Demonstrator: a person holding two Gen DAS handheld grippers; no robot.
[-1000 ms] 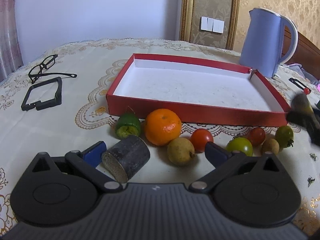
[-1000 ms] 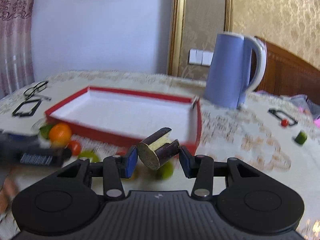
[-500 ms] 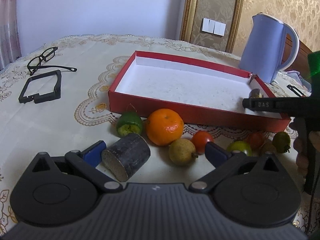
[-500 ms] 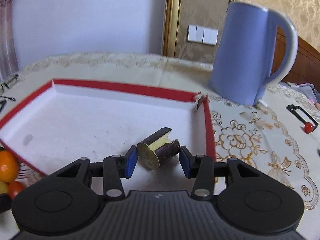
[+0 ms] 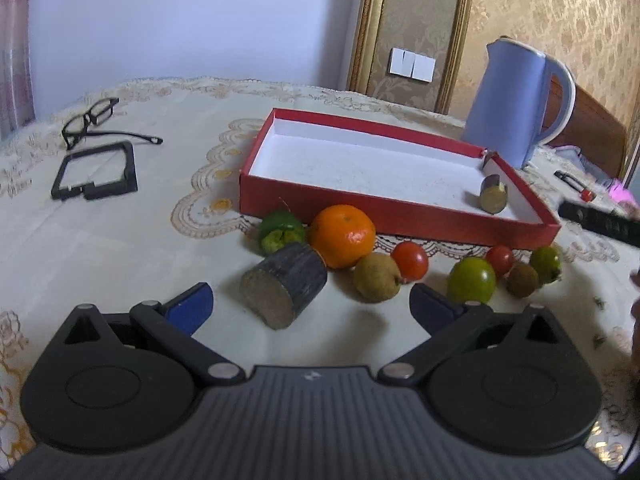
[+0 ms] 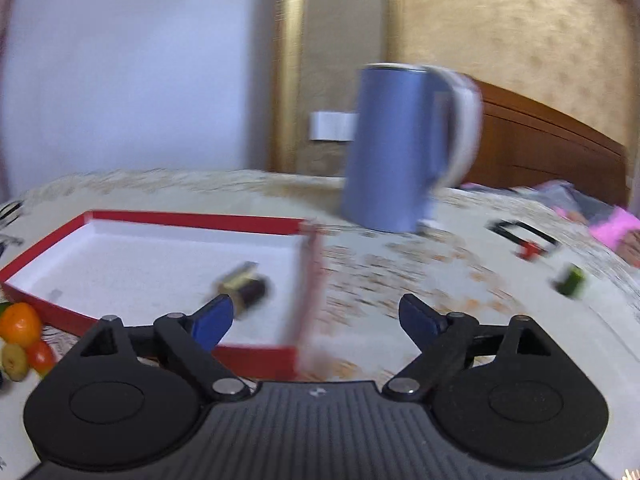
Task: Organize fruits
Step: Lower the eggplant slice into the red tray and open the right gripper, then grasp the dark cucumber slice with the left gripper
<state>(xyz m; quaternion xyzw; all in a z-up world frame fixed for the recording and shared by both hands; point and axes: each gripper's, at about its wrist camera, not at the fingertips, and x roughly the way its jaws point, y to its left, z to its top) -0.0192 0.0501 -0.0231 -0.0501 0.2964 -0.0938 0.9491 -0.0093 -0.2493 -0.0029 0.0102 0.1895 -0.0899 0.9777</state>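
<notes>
Right hand-held gripper (image 6: 316, 314) just spread, empty, one cane piece (image 6: 245, 286) in red box (image 6: 192, 219), left hand-held gripper (image 5: 310, 306) spread

Right tool (image 6: 316, 314) newly open; cane piece (image 6: 246, 286) apparently inside box (image 6: 192, 220).

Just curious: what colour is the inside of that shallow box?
White inside the box, with red walls; clearest in the left wrist view.

Black ribbed left tool (image 5: 310, 304), blue fingertip pads (image 5: 188, 309), silver pivot screws (image 5: 223, 370)
</notes>
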